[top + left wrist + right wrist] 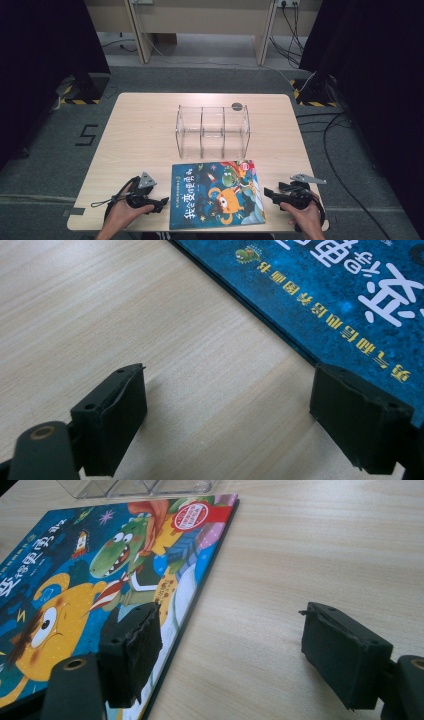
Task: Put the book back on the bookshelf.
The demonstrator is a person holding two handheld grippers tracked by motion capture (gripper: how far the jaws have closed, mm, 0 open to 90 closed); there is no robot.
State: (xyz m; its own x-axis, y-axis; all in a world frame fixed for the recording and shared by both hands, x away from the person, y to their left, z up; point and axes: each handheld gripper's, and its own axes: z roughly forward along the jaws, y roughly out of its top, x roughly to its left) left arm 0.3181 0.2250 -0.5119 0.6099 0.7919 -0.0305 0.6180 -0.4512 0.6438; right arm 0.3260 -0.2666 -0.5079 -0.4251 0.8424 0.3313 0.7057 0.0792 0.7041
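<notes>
A colourful children's picture book (216, 193) lies flat on the wooden table near its front edge, cover up, with a blue background and cartoon monsters. My left gripper (159, 202) rests just left of the book, open, its jaws wide apart over bare wood and the book's edge (320, 295). My right gripper (270, 193) sits at the book's right edge, open; one jaw hovers over the cover (100, 580), the other over the table. Nothing is held between either pair of jaws.
A clear plastic organiser (212, 130) with three compartments stands behind the book at the table's middle. A small dark round mark (237, 106) lies beyond it. Bare table (140, 130) spreads to the left; black curtains and cables surround the table.
</notes>
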